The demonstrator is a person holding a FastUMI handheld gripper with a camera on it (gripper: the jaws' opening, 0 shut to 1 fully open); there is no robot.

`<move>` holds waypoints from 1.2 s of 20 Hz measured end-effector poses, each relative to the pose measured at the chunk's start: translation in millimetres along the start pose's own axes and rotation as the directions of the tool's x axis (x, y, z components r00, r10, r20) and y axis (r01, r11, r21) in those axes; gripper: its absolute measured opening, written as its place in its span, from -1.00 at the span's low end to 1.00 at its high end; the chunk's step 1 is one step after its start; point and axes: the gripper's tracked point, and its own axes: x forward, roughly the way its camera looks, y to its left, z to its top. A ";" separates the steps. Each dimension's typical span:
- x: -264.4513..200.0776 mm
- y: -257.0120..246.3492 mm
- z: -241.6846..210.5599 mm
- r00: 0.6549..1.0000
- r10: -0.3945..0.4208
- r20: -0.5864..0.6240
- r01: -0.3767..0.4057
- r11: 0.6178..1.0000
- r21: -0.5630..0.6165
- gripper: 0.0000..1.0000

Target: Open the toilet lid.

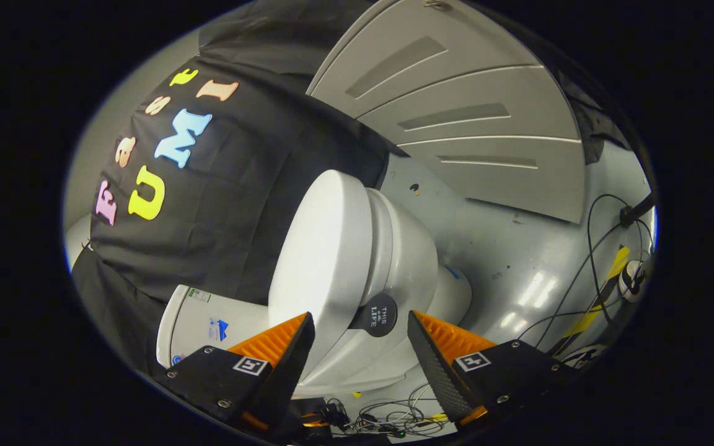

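White plastic toilet lid (326, 260) sits between the spread jaws of the gripper (360, 347), ungripped; its smooth edge could slip free on closing.

Glossy grey floor (518, 260) — a white toilet (394, 260) stands on it, loose cables (586, 272) trailing beside.

The camera is riding on the gripper (361, 322) and looking forward along its two spread fingers. It is rolled sideways and facing the toilet (357, 272) from close, with the floor (518, 260) and the booth's wall lying beyond.
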 end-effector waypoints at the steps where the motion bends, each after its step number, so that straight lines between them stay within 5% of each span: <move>1: 2.7 -0.4 1.1 1.000 0.014 0.001 -0.014 1.000 0.024 0.87; 5: 19.1 -11.1 5.1 0.999 0.045 0.021 -0.047 0.990 0.136 0.82; 12: 36.6 -6.6 3.6 0.987 0.149 0.064 -0.161 0.953 0.257 0.24; 18: 46.0 -10.1 -6.0 0.989 0.144 0.039 -0.149 0.957 0.249 -0.73; 24: 41.8 -10.6 -0.8 0.994 0.106 0.037 -0.110 0.986 0.128 -1.00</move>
